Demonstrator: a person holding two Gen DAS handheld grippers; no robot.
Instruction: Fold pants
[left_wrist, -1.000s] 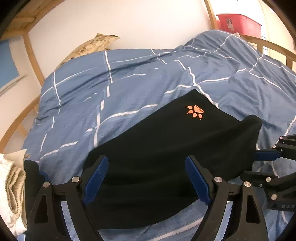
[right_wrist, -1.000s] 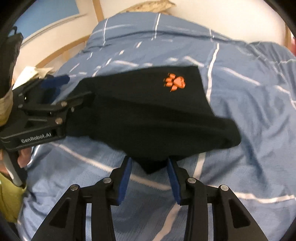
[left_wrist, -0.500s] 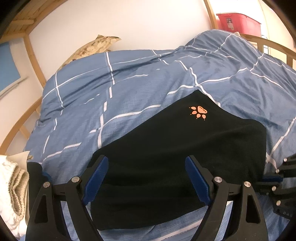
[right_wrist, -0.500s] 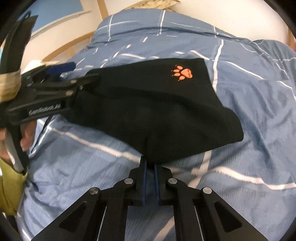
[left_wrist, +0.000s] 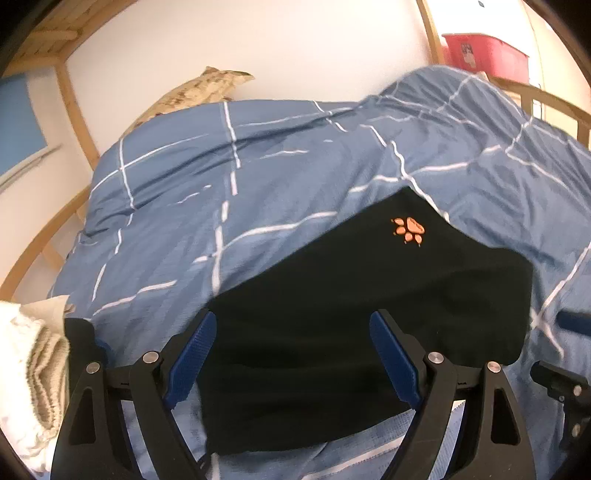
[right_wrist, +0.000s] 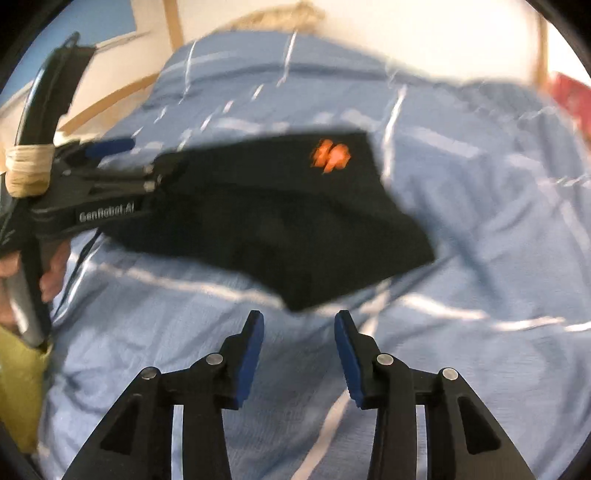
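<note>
Where the left wrist looks, the left gripper (left_wrist: 291, 354) gapes wide above the folded black pants with an orange paw (left_wrist: 354, 310), lying sideways on the blue checked blanket (left_wrist: 229, 206).

From the right wrist, the right gripper (right_wrist: 299, 354) is opening, empty, the pants' corner just ahead.

Matt black pants (left_wrist: 351, 314) — soft cloth

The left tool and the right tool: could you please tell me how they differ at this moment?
The left tool stands wide over the black pants; the right tool is narrower, opening, with only duvet between its pads. The left reaches over the fabric; the right sits just short of its corner. Both have blue pads.
</note>
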